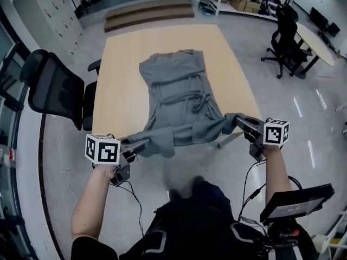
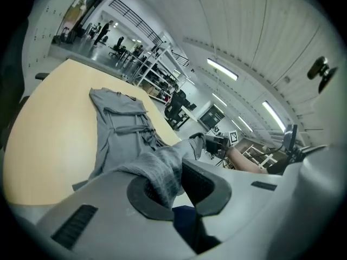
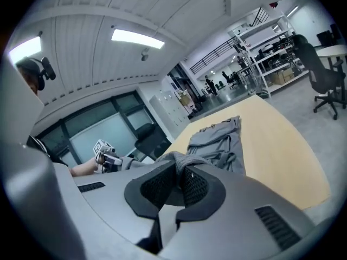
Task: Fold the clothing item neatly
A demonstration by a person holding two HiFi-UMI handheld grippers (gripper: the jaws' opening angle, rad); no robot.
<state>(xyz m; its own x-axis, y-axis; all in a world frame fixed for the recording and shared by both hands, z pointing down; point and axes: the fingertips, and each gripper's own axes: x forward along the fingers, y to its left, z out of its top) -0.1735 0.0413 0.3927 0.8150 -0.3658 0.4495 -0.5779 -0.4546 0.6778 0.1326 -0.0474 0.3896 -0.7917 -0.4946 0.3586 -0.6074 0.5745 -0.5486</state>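
I have the grey garment (image 1: 179,91) laid lengthwise down the middle of the pale wooden worktop (image 1: 124,64). Its far end lies flat, well short of the far edge. Its near end is lifted off the near edge and stretched between my two grippers.

The left gripper (image 1: 145,143) sits just past the near edge, toward the near left corner. In the left gripper view its fingers (image 2: 203,187) are nearly together, pinching a bunched fold of the grey cloth (image 2: 122,129), which spills out over the dark pads.

The right gripper (image 1: 237,121) is level with the near edge, toward the near right corner. Its fingers (image 3: 154,190) are likewise closed tight on a thin wad of the same cloth (image 3: 217,142).

Between the two grips the hem sags slightly in the air. The middle of the garment shows creases and loose ties across it.

A black office chair (image 1: 54,91) stands against the worktop's left edge. Another one (image 1: 284,37) stands well apart, to the far right.
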